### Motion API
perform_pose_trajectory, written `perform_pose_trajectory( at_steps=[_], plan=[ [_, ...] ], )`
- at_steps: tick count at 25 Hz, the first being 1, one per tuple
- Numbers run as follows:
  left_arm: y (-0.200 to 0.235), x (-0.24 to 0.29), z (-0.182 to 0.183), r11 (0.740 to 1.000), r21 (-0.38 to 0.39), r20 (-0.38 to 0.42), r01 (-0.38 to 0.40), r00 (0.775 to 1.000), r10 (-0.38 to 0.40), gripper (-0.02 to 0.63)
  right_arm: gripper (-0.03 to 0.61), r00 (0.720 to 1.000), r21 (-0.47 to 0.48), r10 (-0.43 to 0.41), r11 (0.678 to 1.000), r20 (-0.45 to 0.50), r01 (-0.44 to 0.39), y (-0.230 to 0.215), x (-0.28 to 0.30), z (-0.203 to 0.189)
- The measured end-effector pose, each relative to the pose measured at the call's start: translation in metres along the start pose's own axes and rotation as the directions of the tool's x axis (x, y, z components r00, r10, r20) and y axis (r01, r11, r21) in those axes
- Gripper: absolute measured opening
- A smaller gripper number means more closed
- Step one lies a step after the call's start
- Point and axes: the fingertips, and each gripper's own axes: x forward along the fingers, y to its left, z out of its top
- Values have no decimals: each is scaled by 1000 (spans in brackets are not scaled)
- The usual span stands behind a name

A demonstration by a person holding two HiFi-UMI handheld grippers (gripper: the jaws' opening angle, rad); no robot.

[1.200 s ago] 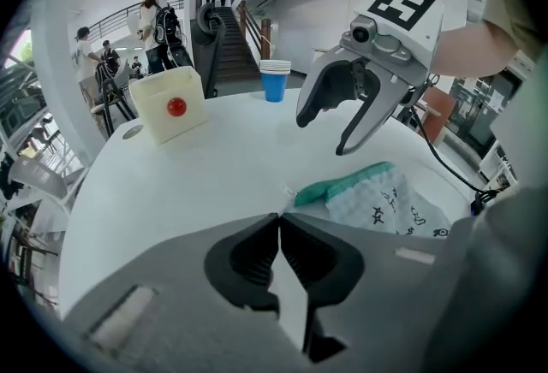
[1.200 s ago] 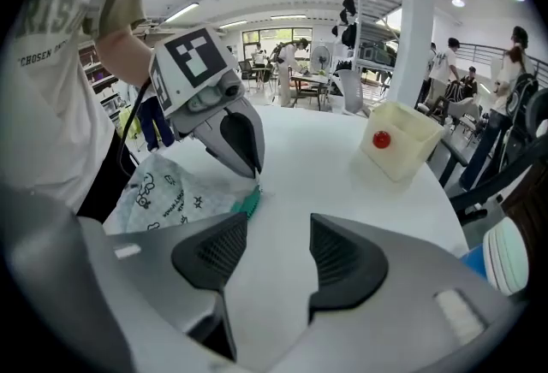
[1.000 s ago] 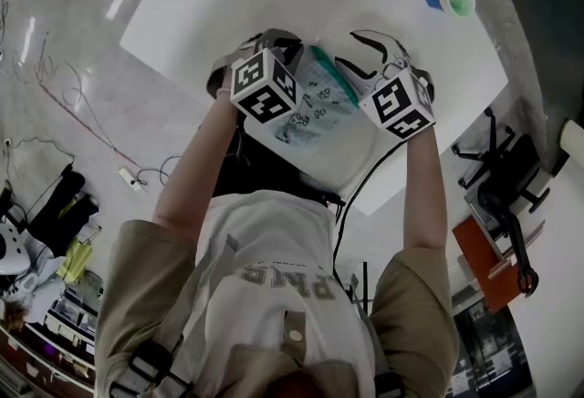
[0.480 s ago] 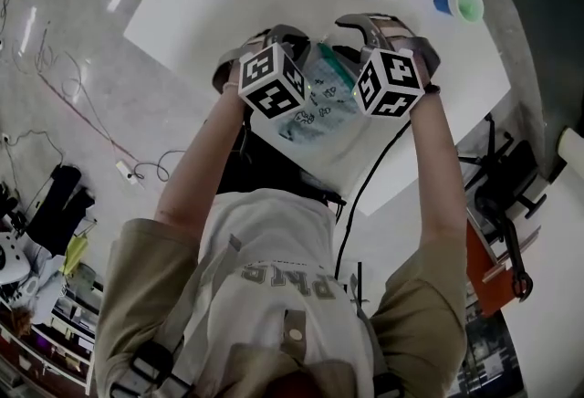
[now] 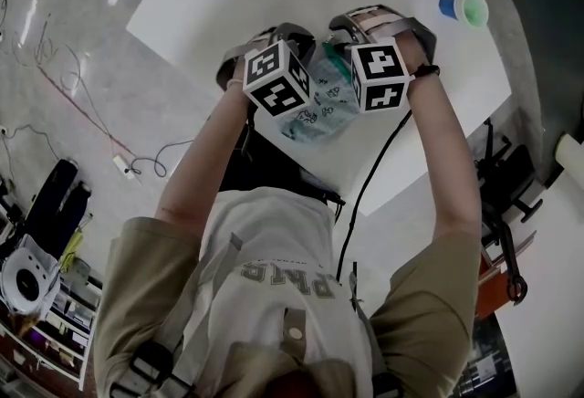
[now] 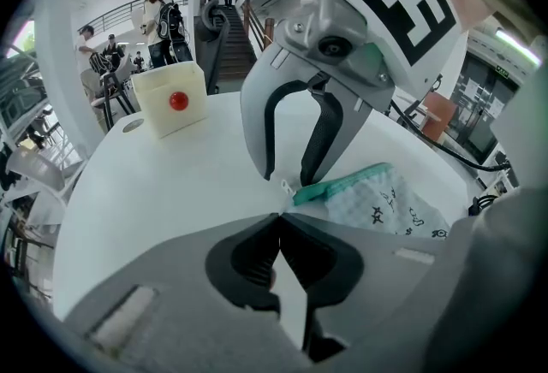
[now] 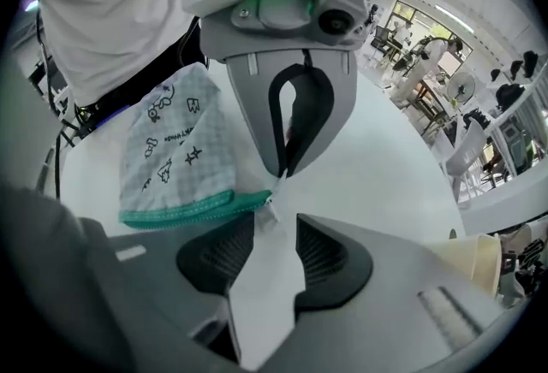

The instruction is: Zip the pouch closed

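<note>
The person's white shirt bears the print "TECHROSEN".

White T-shirt, grey block lettering on chest; khaki short sleeves. Dark buckled straps at shoulders. Black band on right wrist. Left gripper, right gripper: grey shells, black ribbed pads, white cube with black square markers on each. Black cable from right gripper.

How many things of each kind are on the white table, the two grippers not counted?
Pouch: 1
Cups: 2, a blue cup and a green cup
Red ball: 1
Cream box: 1
Total: 5
</note>
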Motion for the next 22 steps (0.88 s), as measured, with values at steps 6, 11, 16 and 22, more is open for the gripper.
perform_pose_trajectory(
  at_steps=[6,11,16,22],
  plan=[
    [0,1,1,1000,0,0,3,1000,-3,12,130,998,19,60,998,20,-60,1,2,2],
    [1,1,0,1000,-2,0,5,1000,-5,12,93,989,65,139,988,55,-143,4,1,3],
    [1,1,1,1000,0,-2,8,1000,-8,12,81,979,98,189,976,74,-196,5,0,2],
    [0,1,1,1000,4,-8,9,1000,-9,12,23,973,102,223,968,65,-228,2,1,2]
  ],
)
